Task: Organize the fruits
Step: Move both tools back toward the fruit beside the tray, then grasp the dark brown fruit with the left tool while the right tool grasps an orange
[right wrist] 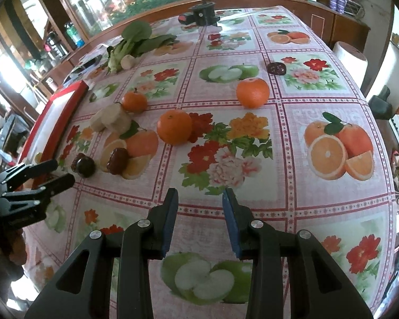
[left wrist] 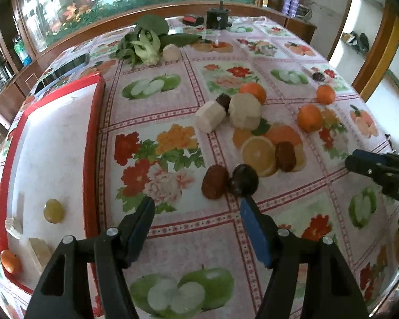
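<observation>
Three round glossy oranges (right wrist: 174,127) scattered mid-table near wrinkled dark-red dates (left wrist: 215,182); small yellow-green fruit (left wrist: 53,210) inside red-rimmed white tray (left wrist: 93,138).

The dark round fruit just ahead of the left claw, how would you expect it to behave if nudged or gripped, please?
The dark round fruit looks smooth and rounded, so it would probably roll if nudged. It sits right beside the reddish-brown fruit, which might get bumped. Its glossy skin may slip between the pads.

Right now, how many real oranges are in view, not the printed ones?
4: one in the red tray's near corner, one behind the peeled pieces, two on the cloth further right.
</observation>
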`<act>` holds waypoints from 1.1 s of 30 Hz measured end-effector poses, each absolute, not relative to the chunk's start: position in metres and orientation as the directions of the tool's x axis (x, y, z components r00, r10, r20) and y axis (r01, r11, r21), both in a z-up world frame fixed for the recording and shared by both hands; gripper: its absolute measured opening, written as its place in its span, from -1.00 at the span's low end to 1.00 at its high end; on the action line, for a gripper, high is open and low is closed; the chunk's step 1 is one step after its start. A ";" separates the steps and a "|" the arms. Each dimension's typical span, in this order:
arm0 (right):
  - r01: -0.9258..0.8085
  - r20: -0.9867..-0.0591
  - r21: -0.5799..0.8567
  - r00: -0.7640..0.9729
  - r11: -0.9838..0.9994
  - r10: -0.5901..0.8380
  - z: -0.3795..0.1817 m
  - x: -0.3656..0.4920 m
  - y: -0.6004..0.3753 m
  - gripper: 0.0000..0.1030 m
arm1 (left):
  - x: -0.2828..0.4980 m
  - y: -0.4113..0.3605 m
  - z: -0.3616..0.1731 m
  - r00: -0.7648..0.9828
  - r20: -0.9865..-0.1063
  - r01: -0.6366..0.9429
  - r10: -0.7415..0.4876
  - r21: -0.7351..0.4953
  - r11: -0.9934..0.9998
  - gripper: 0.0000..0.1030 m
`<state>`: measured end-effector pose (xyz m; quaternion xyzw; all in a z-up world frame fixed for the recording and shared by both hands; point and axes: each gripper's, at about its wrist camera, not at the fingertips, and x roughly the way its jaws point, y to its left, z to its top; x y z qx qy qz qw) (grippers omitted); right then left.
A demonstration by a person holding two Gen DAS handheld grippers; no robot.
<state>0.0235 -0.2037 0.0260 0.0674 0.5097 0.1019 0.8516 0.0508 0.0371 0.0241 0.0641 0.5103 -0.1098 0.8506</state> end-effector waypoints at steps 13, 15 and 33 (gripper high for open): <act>-0.105 -0.852 0.233 0.458 0.967 0.255 0.027 0.023 -0.205 -0.33 | 0.066 0.035 0.026 0.473 -0.861 0.245 -0.187 -0.075 0.967 0.24; -0.103 -0.850 0.233 0.461 0.967 0.254 0.029 0.023 -0.206 -0.33 | 0.064 0.034 0.026 0.474 -0.858 0.249 -0.198 -0.085 0.965 0.19; -0.096 -0.847 0.260 0.456 0.961 0.274 0.029 0.020 -0.209 -0.33 | 0.060 0.043 0.016 0.449 -0.877 0.211 -0.168 -0.078 0.974 -0.04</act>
